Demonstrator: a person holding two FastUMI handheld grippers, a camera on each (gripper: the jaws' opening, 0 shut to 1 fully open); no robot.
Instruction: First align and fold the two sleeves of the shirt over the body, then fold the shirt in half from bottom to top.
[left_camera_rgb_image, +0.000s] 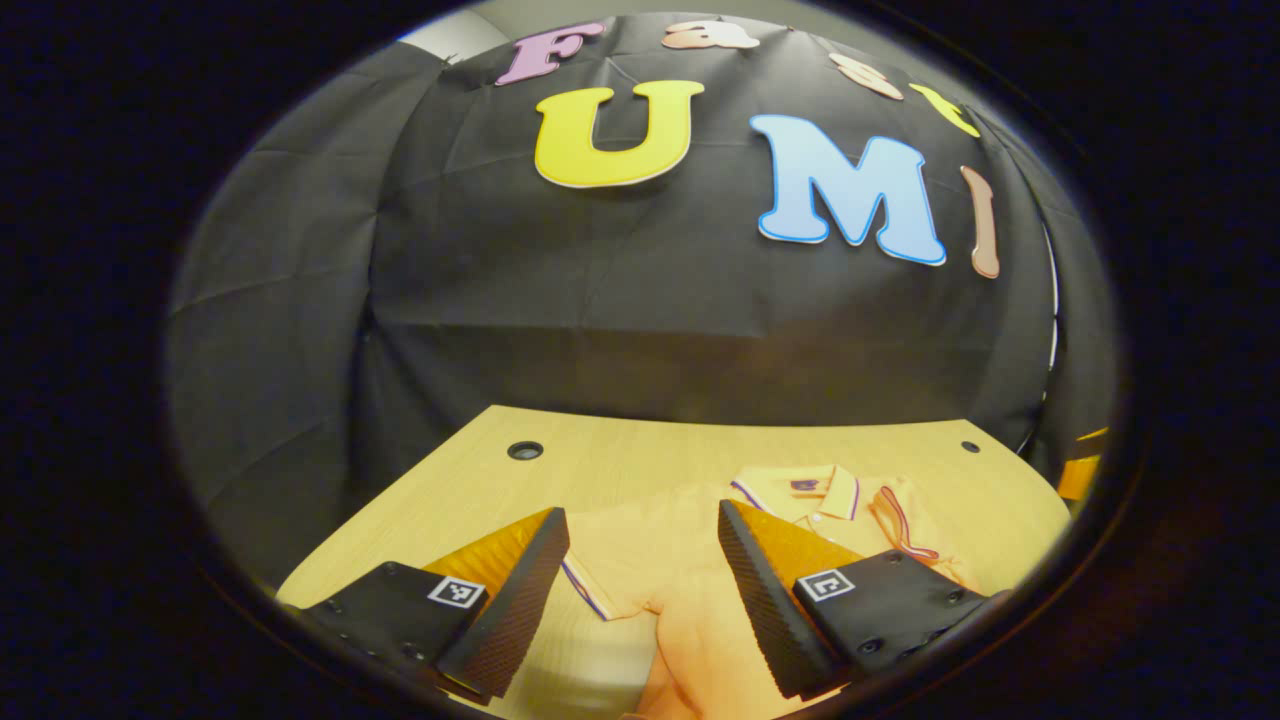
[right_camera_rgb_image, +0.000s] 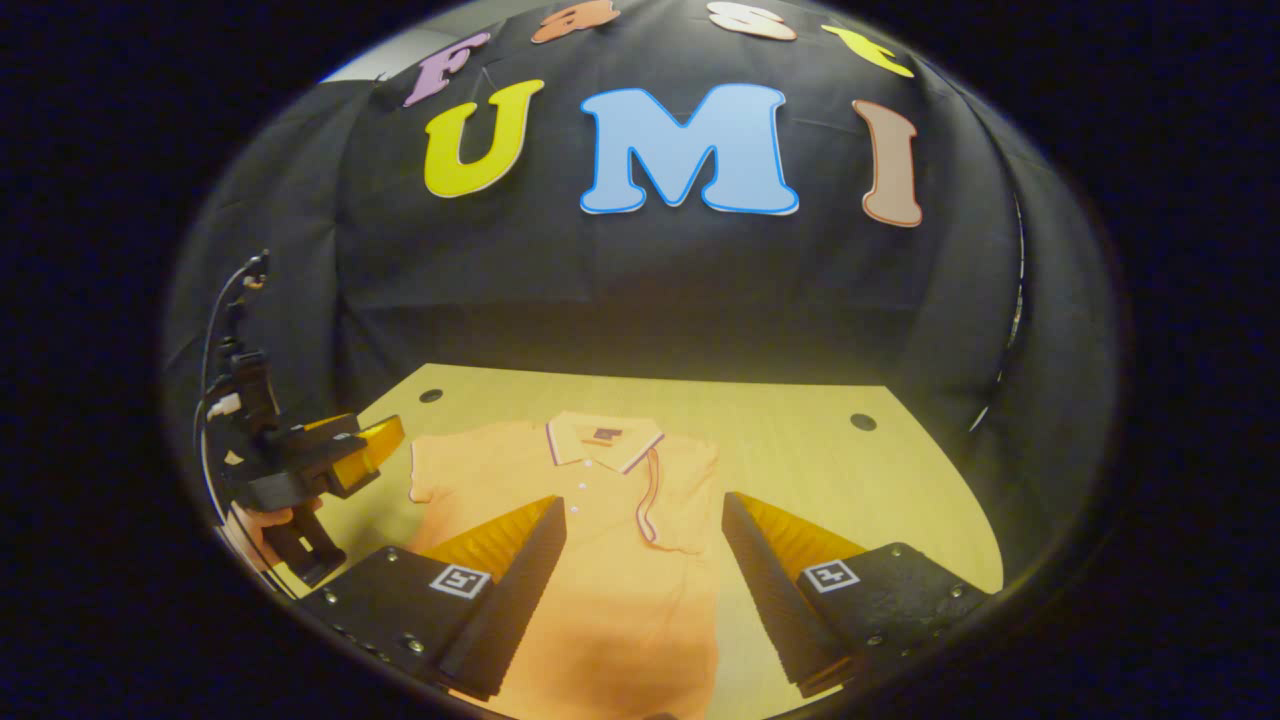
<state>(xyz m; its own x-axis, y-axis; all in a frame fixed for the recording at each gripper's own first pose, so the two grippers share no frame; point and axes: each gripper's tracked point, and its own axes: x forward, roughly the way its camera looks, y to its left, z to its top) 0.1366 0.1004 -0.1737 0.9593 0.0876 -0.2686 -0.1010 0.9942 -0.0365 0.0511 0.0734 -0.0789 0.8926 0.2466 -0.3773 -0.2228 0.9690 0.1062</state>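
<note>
Left claw (right_camera_rgb_image: 385, 440) hangs beside shirt (right_camera_rgb_image: 600, 560) in right gripper view.

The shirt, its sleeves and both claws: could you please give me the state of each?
Shirt: flat on the table, collar away from the cameras, not yet folded in half.
Right sleeve: folded over the body.
Left sleeve: spread out, unfolded.
Left claw: open, above the shirt.
Right claw: open, above the shirt.
</note>
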